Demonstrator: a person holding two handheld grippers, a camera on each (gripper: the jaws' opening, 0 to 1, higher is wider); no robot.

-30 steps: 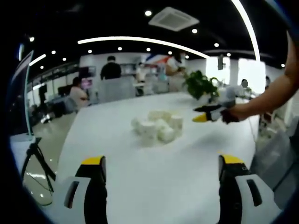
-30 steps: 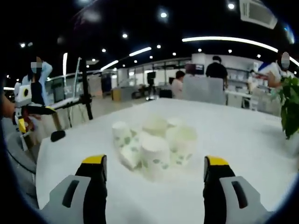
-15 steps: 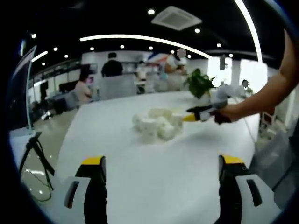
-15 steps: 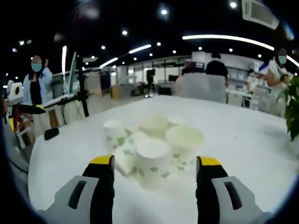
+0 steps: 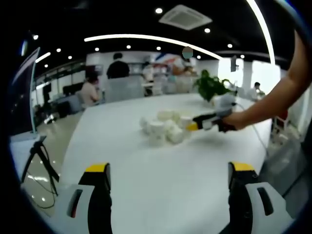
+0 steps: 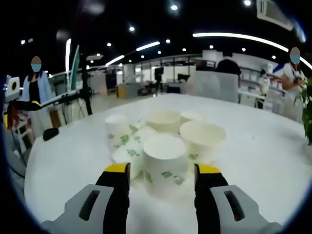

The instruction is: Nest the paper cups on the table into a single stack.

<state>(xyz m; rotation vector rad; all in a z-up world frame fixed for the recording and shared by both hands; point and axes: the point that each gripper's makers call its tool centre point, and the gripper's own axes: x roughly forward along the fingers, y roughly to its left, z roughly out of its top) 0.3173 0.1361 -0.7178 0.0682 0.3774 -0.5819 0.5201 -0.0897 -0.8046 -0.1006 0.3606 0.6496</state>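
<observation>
White table [image 6: 263,146] holds about six paper cups [image 6: 165,163]; right claw [image 6: 162,171] straddles one.

Bright ceiling lights, soft overall blur, fisheye bending at edges

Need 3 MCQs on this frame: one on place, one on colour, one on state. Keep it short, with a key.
1. Where is the nearest paper cup relative to the right tongs?
A. between the tips
B. far off to one side
C. lifted off the table

2. What colour are the tips of the left tongs?
A. red
B. yellow
C. blue

3. In what state are the left tongs?
A. shut on a cup
B. shut on nothing
C. open

Key: 1 A, the cup stands on the white table in the gap between the two tips. 2 B, both tips have yellow caps. 3 C, the jaws stand wide apart with bare table between.
</observation>
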